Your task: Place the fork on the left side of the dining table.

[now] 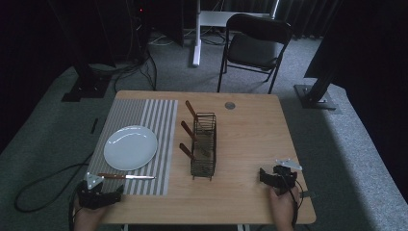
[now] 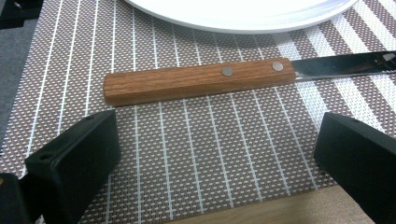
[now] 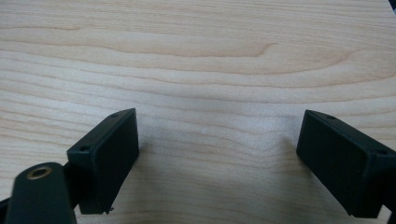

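Left gripper [image 1: 114, 196] jaws wide, empty, just near of knife [image 1: 126, 176] on striped placemat [image 1: 159, 125]; right gripper [image 1: 263, 175] wide over bare table [image 1: 250, 134]

white plate [image 1: 130, 147], wire rack [image 1: 204, 145], folding chair [image 1: 256, 44]

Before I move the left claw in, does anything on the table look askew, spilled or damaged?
Nothing stands out. The wooden-handled table knife lies flat on the striped woven placemat, just below the round white plate. Three more wooden handles lean left out of the black wire caddy, which stands upright. No spills or damage.
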Demonstrator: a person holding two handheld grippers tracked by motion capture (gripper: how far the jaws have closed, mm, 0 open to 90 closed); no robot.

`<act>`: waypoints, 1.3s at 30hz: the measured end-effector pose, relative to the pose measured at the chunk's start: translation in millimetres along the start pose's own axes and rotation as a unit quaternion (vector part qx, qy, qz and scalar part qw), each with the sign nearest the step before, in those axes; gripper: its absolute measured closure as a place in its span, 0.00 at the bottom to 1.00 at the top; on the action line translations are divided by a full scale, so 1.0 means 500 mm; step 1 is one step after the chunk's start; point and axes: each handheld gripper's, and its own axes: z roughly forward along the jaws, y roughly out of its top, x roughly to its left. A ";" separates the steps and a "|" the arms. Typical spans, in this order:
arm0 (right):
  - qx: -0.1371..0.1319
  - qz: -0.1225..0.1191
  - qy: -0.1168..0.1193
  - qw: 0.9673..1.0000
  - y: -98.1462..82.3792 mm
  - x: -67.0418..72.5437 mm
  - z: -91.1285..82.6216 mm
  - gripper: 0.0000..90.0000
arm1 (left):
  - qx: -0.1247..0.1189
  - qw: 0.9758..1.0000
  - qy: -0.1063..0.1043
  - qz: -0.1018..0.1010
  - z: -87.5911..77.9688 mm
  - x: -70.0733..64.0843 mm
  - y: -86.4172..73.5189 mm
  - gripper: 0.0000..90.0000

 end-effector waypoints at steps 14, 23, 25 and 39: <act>0.000 0.000 0.000 1.000 0.000 0.000 0.000 0.14 | 0.004 1.000 0.000 0.001 0.000 0.000 0.001 0.00; 0.000 0.000 0.000 1.000 0.000 0.000 0.000 0.14 | 0.005 1.000 -0.010 0.011 -0.004 0.006 0.001 0.03; 0.000 0.000 0.000 1.000 0.000 0.000 0.000 0.14 | 0.007 1.000 -0.014 0.014 -0.004 0.008 0.002 0.03; 0.000 0.000 0.000 1.000 0.000 0.000 0.000 0.14 | 0.019 0.999 -0.028 -0.013 -0.028 0.017 0.008 0.03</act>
